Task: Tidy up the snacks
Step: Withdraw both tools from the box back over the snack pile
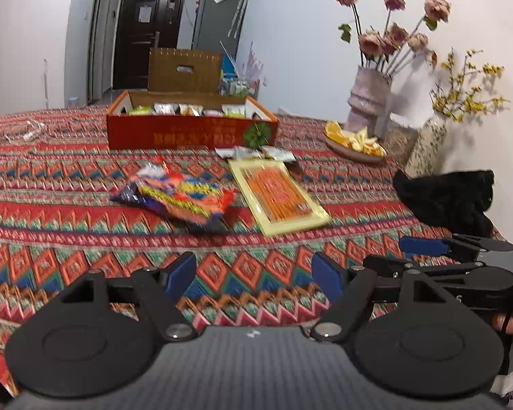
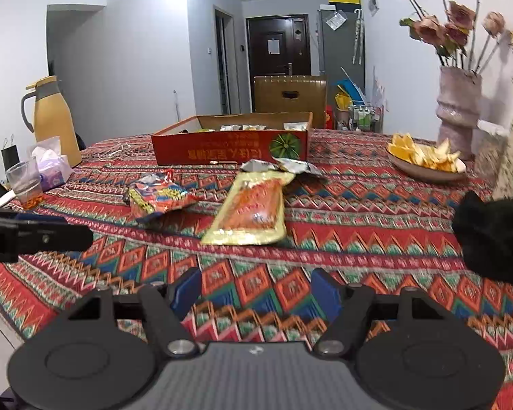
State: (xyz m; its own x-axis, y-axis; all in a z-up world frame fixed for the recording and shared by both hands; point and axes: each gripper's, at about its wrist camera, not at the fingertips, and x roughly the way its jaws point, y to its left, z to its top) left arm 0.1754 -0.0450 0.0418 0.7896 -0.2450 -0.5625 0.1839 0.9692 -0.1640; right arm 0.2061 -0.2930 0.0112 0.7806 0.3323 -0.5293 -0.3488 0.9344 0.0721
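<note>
Crinkled multicoloured snack bag (image 1: 174,194), lying flat

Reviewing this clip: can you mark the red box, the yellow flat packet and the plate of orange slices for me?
red box (image 1: 191,133), left wrist view, middle of its front wall.
yellow flat packet (image 2: 251,210), right wrist view, centre of its orange panel.
plate of orange slices (image 2: 424,172), right wrist view, near rim of the plate.

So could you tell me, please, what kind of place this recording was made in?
Most likely a home, a living or dining area. A table under a patterned tablecloth holds a vase of dried roses and a plate of orange pieces, and a dark entrance door stands beyond.
</note>
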